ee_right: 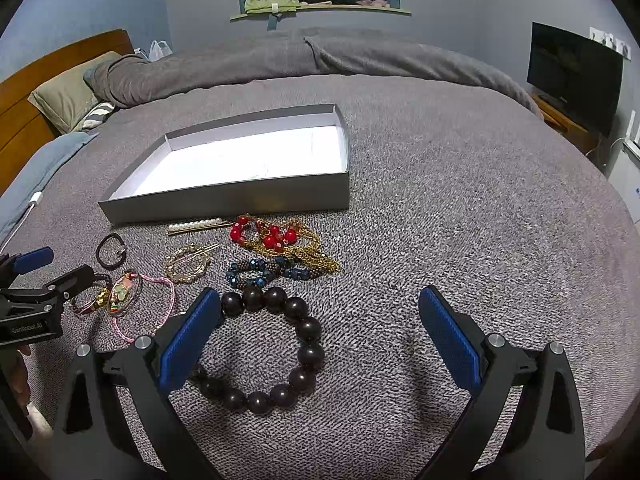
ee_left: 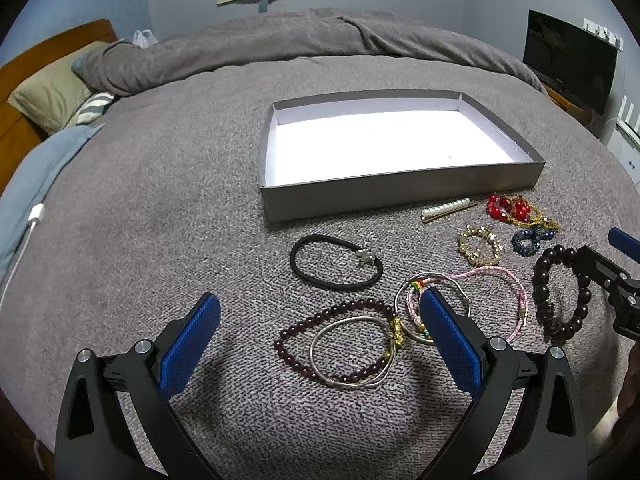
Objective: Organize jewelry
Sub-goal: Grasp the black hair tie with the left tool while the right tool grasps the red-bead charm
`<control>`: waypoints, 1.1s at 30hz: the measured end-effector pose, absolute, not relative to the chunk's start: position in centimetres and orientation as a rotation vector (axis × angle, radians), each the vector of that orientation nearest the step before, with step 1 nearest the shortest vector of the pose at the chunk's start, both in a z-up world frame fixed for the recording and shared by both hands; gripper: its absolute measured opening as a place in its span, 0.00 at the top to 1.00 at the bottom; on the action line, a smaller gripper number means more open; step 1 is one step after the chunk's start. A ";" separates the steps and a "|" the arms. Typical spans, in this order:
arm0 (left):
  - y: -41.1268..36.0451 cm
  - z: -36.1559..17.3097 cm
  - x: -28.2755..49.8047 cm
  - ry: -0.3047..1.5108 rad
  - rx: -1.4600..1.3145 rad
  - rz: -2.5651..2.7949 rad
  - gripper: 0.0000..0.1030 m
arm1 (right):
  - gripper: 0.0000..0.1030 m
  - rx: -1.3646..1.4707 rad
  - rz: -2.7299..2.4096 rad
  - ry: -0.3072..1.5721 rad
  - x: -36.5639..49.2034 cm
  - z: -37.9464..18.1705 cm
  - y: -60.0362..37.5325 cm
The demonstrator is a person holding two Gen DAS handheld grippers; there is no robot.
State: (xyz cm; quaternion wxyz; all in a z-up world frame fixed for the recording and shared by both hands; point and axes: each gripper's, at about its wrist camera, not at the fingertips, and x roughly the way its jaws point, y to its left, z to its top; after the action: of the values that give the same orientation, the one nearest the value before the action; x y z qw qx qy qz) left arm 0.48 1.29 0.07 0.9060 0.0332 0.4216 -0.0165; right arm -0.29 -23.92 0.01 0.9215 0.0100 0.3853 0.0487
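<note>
Jewelry lies scattered on the grey blanket [ee_left: 160, 208] in front of me, all of it outside the shallow grey box [ee_left: 400, 194], whose white floor holds nothing I can make out. My left gripper [ee_left: 320, 320] hangs above the blanket with its blue pads spread wide, pinching nothing; between them I see a dark red bead bracelet [ee_left: 288, 354] overlapped by a silver bangle [ee_left: 352, 360]. Just beyond sits a black hair tie [ee_left: 334, 268], and to its right a pink cord bracelet [ee_left: 516, 292] crosses another silver ring.

My right gripper [ee_right: 320, 322] is also spread wide and empty. A bracelet of large dark beads [ee_right: 310, 354] rests on the blanket between its fingers, one end right beside the left pad; whether it touches I cannot tell. Farther out lie a blue bead cluster [ee_right: 256, 274], red beads tangled with a gold chain [ee_right: 280, 240], a gold hoop piece [ee_right: 186, 266], and a pearl hair pin [ee_right: 196, 225] just beside the box's near wall.
</note>
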 end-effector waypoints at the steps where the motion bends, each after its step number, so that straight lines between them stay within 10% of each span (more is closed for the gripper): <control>1: 1.3 0.1 0.4 0.861 0.074 -0.040 0.04 | 0.05 0.021 0.104 0.793 -0.3 0.0 -23.9; 23: 3.8 0.2 3.5 0.887 0.144 -0.051 0.04 | 0.06 -0.101 0.270 0.753 3.4 1.7 -22.0; 33: 3.8 -1.1 4.5 0.874 0.139 -0.121 0.08 | 0.45 -0.105 0.345 0.814 5.1 0.0 -20.7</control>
State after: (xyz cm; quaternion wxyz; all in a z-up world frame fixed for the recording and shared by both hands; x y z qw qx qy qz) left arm 4.48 3.80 -1.05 0.9018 0.0670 0.4228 -0.0584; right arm 5.13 -20.69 0.01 0.9025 -0.0508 0.3939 0.1669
